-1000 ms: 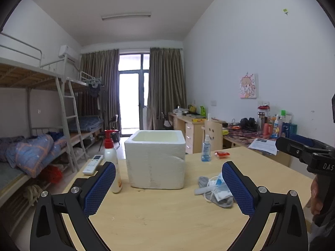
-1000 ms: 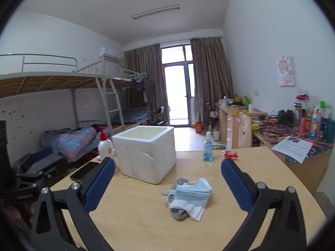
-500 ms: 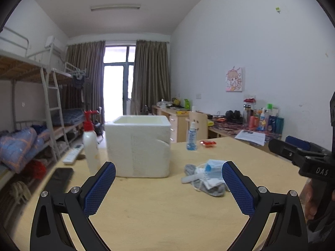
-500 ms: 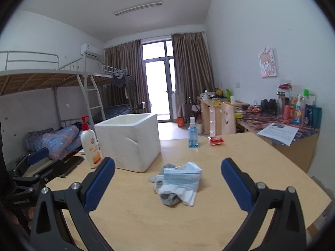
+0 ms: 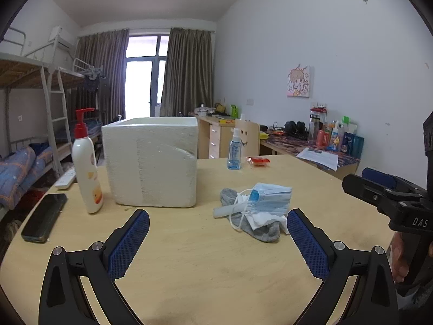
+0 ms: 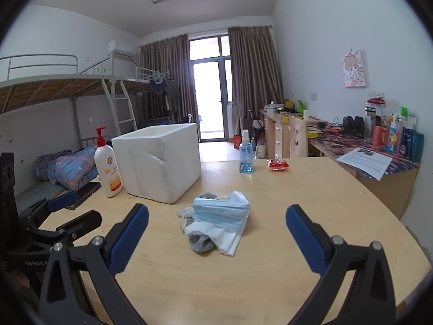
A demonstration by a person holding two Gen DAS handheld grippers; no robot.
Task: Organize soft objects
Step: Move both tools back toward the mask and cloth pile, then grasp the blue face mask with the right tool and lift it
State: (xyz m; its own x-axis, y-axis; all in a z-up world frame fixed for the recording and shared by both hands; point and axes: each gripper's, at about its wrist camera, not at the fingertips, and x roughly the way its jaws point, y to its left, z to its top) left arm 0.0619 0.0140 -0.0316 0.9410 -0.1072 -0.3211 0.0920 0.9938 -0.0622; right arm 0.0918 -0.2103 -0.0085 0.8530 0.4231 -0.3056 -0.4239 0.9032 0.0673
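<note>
A small heap of soft things lies on the wooden table: a blue face mask on top of a white tissue and a grey sock. The mask, tissue and sock also show in the right wrist view. A white foam box, open at the top, stands behind them to the left. My left gripper is open and empty, just short of the heap. My right gripper is open and empty, above the table with the heap between its fingers.
A lotion pump bottle, a black phone and a remote lie left of the box. A blue spray bottle and a red packet stand behind. A cluttered desk is at the right.
Both grippers have come lower and closer to the table and the heap. The left view has swung left, so the box and lotion bottle look nearer. Both stay open.
</note>
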